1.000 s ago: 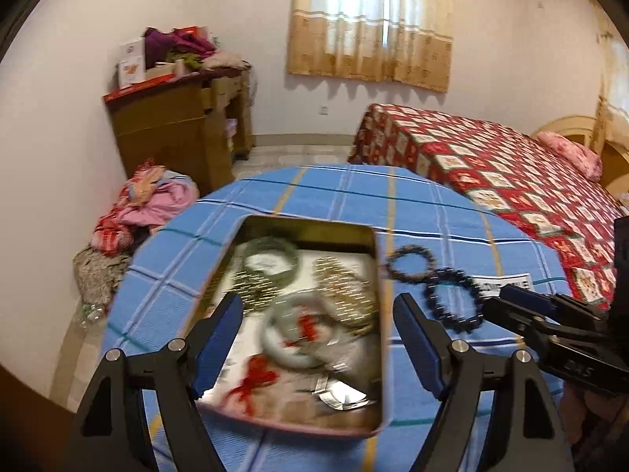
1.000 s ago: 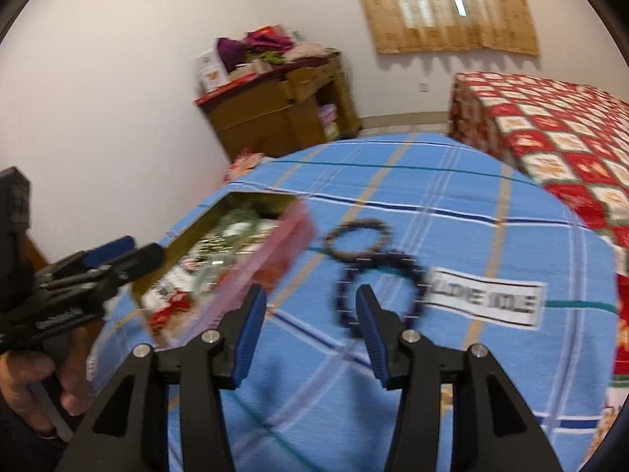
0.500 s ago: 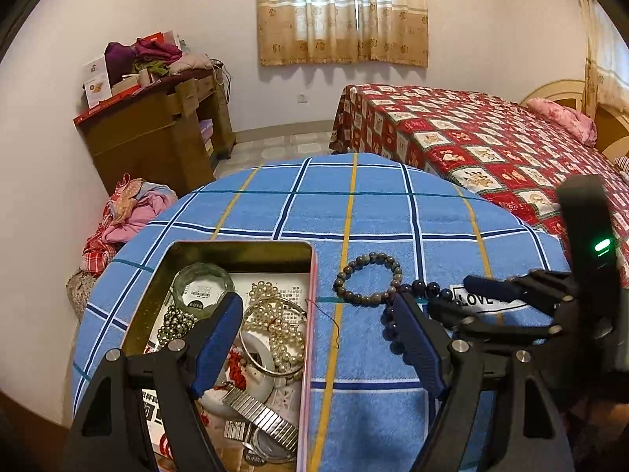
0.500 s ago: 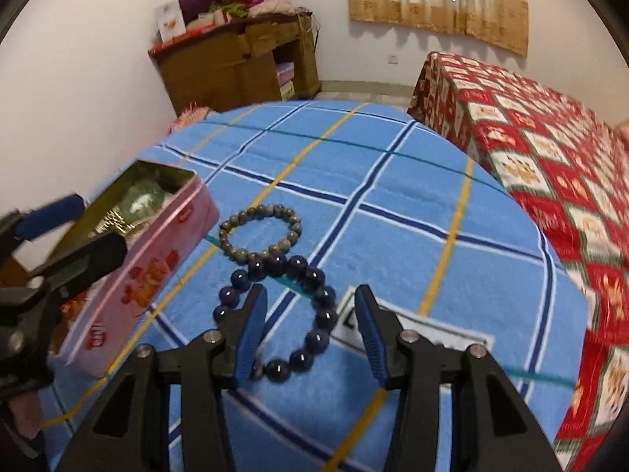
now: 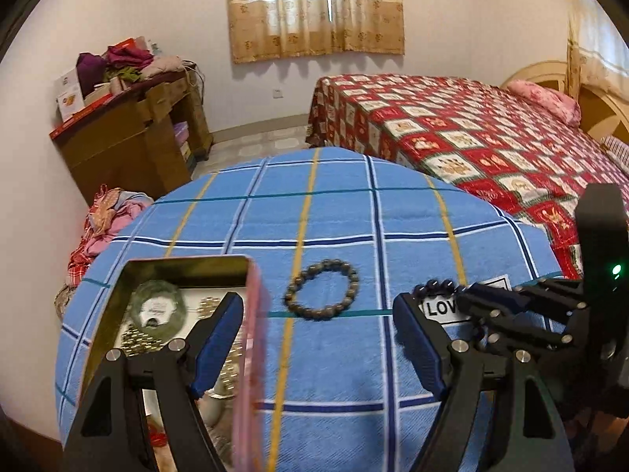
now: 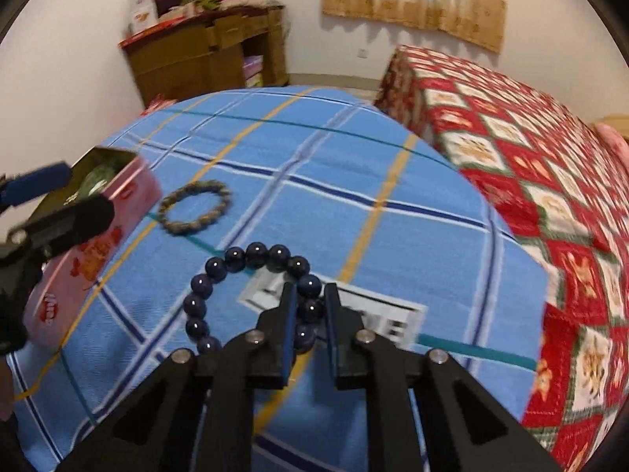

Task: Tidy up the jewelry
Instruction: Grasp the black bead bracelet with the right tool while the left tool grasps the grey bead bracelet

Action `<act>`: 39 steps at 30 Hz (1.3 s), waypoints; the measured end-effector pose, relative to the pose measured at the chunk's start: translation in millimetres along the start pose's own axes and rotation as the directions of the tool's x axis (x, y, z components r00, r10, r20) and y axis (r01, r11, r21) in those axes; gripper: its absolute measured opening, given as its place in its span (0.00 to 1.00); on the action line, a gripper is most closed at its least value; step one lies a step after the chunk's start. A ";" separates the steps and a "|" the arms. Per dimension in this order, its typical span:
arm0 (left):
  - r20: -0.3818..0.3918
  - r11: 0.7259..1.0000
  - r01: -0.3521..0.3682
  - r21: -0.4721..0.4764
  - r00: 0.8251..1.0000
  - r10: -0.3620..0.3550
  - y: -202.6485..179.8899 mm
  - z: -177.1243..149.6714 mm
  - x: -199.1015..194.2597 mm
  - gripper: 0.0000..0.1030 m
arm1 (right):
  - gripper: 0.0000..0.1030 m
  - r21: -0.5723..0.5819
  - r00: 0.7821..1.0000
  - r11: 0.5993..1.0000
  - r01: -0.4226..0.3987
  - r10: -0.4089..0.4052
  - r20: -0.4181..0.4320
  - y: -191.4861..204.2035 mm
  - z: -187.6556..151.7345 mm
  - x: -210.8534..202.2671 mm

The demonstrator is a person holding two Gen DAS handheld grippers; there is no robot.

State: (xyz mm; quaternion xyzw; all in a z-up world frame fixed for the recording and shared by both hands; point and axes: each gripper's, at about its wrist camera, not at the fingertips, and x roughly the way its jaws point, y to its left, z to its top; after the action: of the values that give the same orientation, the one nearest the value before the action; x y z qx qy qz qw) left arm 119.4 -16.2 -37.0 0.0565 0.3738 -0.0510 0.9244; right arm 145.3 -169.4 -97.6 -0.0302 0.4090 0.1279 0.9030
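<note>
Round table [image 6: 393,181] under blue plaid cloth, with an open pink tin [image 6: 98,244] of jewelry at its left edge. Left gripper [image 5: 318,346] spread wide, holding nothing, beside the tin. Right gripper [image 6: 308,306], jaws just narrowed, pinching the dark blue bead bracelet [image 6: 220,271] on the cloth; smaller brown bead bracelet [image 6: 194,212] loose between it and the tin.

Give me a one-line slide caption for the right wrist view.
Right gripper closing on dark blue bead bracelet on blue plaid cloth; pink tin at left.
</note>
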 end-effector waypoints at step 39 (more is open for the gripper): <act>-0.057 0.993 0.121 -0.013 0.991 -0.121 -15.2 -5.4 22.3 0.08 | 0.15 0.063 0.985 0.990 -0.124 0.115 0.132 -12.7 2.0 -27.5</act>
State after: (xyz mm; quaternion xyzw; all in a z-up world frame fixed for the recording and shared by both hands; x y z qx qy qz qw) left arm 129.6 -31.5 -57.4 0.0309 0.4033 -0.1035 0.9087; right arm 132.7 -187.0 -76.4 0.0348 0.3556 0.1687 0.9186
